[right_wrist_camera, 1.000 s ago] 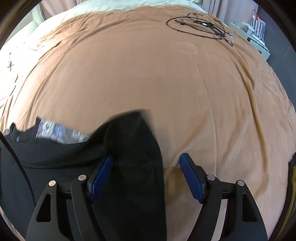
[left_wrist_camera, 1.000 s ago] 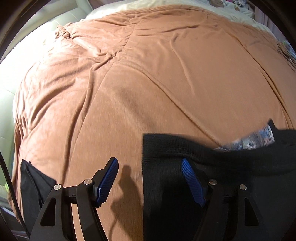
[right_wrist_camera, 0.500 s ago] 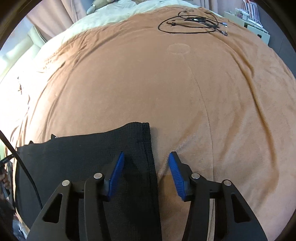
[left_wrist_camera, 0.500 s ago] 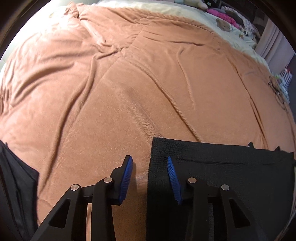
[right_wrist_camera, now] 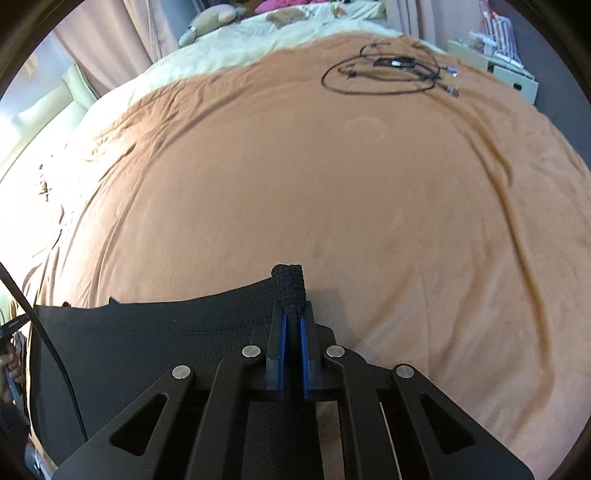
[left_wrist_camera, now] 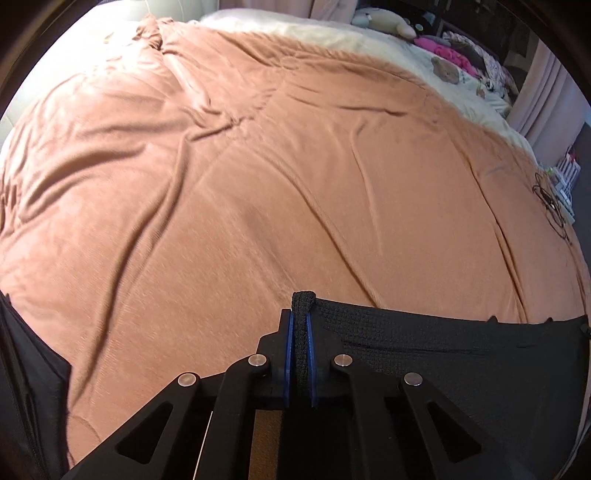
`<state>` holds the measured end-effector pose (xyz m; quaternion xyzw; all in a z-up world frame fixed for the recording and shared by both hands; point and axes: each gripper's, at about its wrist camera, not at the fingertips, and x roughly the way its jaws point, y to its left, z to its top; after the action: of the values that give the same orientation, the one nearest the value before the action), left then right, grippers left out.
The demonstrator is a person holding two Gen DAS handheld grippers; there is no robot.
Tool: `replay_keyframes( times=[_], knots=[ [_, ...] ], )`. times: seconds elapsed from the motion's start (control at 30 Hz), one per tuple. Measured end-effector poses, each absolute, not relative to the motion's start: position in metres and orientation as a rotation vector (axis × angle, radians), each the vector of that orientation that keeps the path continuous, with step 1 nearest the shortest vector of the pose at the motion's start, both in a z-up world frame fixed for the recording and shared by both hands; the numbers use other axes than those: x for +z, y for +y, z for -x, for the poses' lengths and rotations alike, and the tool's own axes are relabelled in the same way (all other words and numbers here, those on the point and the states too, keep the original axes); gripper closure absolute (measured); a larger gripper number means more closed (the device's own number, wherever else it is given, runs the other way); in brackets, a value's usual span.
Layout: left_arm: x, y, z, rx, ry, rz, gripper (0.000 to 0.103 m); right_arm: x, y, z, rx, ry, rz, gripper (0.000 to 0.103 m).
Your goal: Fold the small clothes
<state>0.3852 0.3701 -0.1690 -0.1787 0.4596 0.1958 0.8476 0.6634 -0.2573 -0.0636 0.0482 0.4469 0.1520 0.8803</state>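
The work surface is a wide bed covered by a rust-orange plush blanket (left_wrist_camera: 258, 206), creased in long shallow folds ahead and to the left of the left gripper and smoother ahead of the right gripper. Beyond the blanket's far edge lies a cream-white sheet (right_wrist_camera: 236, 48) carrying a grey-beige stuffed toy (right_wrist_camera: 210, 20) and a bundle of bright pink cloth (left_wrist_camera: 445, 51). Pale pink curtains (right_wrist_camera: 107, 40) hang behind the bed. A coil of thin black cable (right_wrist_camera: 388, 72) rests on the blanket far ahead and to the right of the right gripper, and a white storage unit (right_wrist_camera: 495, 70) stands past it beside the bed. The black waffle-knit garment (right_wrist_camera: 155, 332) lies flat on the blanket at the near edge, spanning the space between both grippers. The left gripper (left_wrist_camera: 300, 332) has its blue-padded fingers pressed together, pinching a bunched corner of the garment that protrudes upward past the fingertips; the fabric extends to its right. The right gripper (right_wrist_camera: 291, 332) is likewise pinched closed on the opposite corner, with the fabric extending to its left. The far hem appears taut between the two pinch points.
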Motion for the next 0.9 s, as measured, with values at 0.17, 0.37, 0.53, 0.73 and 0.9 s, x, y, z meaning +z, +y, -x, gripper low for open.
replay_keyframes(
  times=[0.17, 0.37, 0.53, 0.73, 0.9],
  knots=[
    [-0.180, 0.368, -0.398, 0.445, 1.005, 0.332, 0.094, -0.076, -0.239, -0.670, 0.281, 0.949, -0.048, 0.100],
    [-0.180, 0.367, -0.395, 0.439, 1.038, 0.373, 0.072, -0.071, -0.222, -0.662, 0.262, 0.981, -0.003, 0.055],
    [-0.162, 0.349, -0.374, 0.415, 1.017, 0.358, 0.056, -0.047, -0.228, -0.637, 0.281, 0.948, 0.003, 0.036],
    [-0.148, 0.311, -0.339, 0.357, 1.009, 0.372, 0.056, -0.026, -0.231, -0.583, 0.326, 0.930, 0.017, 0.036],
    [-0.149, 0.274, -0.304, 0.304, 1.009, 0.374, 0.056, -0.027, -0.232, -0.539, 0.411, 0.977, 0.042, 0.036]
  ],
)
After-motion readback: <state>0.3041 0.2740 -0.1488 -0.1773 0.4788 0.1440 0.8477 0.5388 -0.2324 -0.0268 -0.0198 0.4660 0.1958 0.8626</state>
